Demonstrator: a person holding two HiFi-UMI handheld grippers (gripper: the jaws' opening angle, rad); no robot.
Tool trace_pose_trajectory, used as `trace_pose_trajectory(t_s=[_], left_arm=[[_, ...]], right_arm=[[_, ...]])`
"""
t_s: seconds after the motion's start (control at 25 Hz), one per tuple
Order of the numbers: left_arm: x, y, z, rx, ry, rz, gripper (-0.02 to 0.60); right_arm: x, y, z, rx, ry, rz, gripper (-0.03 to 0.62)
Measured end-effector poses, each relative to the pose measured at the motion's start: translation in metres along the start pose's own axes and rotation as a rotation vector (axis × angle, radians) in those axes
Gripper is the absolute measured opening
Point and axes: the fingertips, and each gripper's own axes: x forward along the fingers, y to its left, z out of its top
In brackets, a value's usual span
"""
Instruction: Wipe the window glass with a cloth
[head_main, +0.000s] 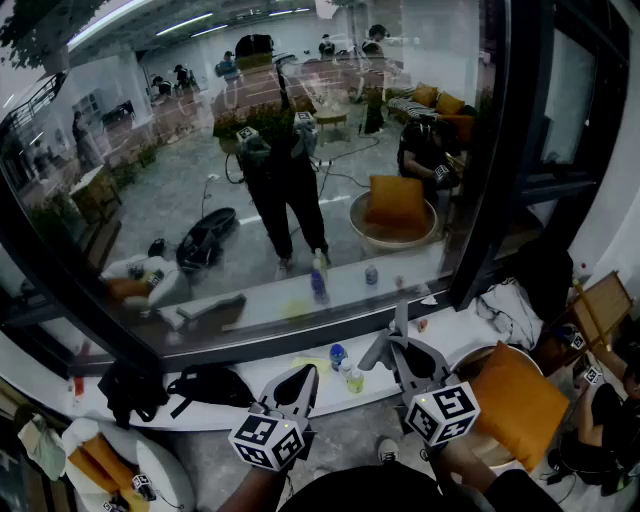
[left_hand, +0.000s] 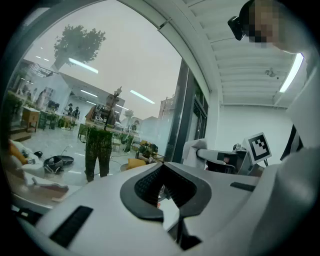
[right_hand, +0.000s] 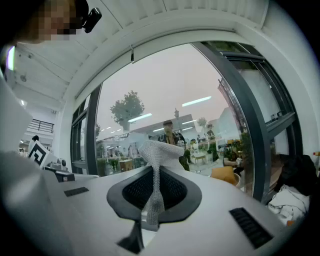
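Window glass (head_main: 300, 170) fills the far side and mirrors the person and the room. A white sill (head_main: 455, 332) runs beneath it and carries two small bottles (head_main: 353, 378). The right gripper (right_hand: 156, 172) is raised near the pane's lower edge, its fingers clamped on a grey mesh cloth (right_hand: 159, 150). To its left, the left gripper (left_hand: 162, 167) has its fingers closed together, holding nothing.

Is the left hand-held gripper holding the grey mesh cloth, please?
No, the grey mesh cloth is pinched in the right hand-held gripper instead.
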Motion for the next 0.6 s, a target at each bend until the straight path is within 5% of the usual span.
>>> trace_pose_trajectory(t_s=[0.6], left_arm=[[-0.005, 0.006, -0.005, 0.003, 0.01, -0.013, 0.006]], right_arm=[[0.005, 0.011, -0.009, 0.006, 0.002, 0.005, 0.043]])
